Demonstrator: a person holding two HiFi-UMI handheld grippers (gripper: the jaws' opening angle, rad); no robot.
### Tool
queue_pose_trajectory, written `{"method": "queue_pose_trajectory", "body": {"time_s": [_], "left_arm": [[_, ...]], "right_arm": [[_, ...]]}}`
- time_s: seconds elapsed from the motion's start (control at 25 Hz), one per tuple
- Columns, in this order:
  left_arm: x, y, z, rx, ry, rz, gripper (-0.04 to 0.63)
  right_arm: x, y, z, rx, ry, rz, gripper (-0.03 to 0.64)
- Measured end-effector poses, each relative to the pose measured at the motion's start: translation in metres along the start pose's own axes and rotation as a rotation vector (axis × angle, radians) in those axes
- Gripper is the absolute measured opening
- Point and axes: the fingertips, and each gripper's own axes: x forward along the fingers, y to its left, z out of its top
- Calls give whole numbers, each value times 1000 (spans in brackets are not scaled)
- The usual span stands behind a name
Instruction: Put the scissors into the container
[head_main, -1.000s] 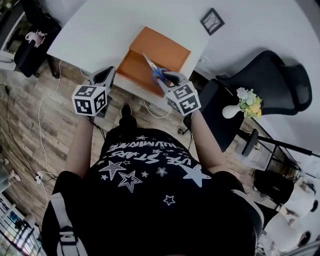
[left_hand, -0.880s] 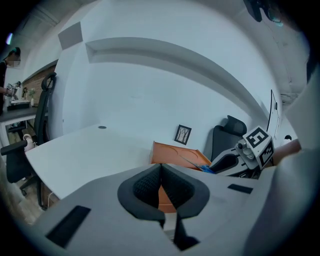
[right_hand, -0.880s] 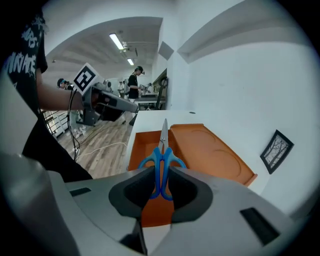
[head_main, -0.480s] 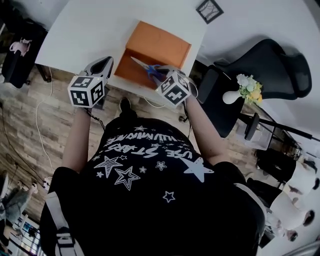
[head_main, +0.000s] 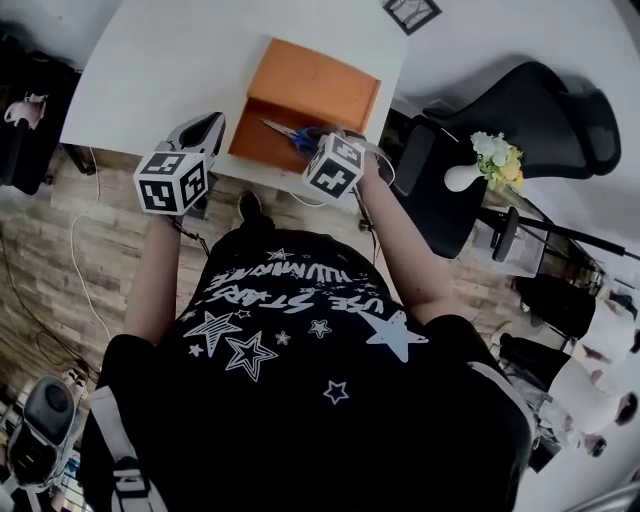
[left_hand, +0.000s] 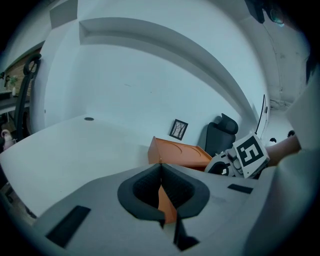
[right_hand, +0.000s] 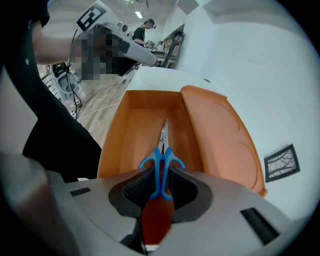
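An orange container lies open on the white table, its lid folded back beside the tray. My right gripper is shut on the blue handles of the scissors. Their blades point forward over the tray's inside. In the head view the scissors hang over the tray's near part, ahead of the right gripper. My left gripper is shut on nothing, at the table's near edge left of the container.
A small framed picture leans at the table's far side. To the right stand a black office chair and a white vase of flowers. Wooden floor with cables lies to the left. A person stands far off in the right gripper view.
The right gripper has carried the scissors leftward and lower over the orange tray. The left gripper has stayed near the table's edge.
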Motion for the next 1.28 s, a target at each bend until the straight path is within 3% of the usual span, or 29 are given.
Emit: {"method": "queue_pose_trajectory", "body": {"time_s": [0.4, 0.68, 0.96, 1.28], "left_arm": [[5, 7, 2, 10, 11, -49, 18], [6, 14, -3, -9, 13, -45, 18], [-3, -4, -15, -33, -2, 0, 18], [-13, -51, -20, -12, -39, 36, 18]], "right_arm": [[5, 3, 1, -11, 98, 8, 101], [5, -2, 3, 17, 70, -14, 101], [-17, -1, 2, 50, -63, -59, 101], [-74, -11, -1, 196, -364, -123, 67]]}}
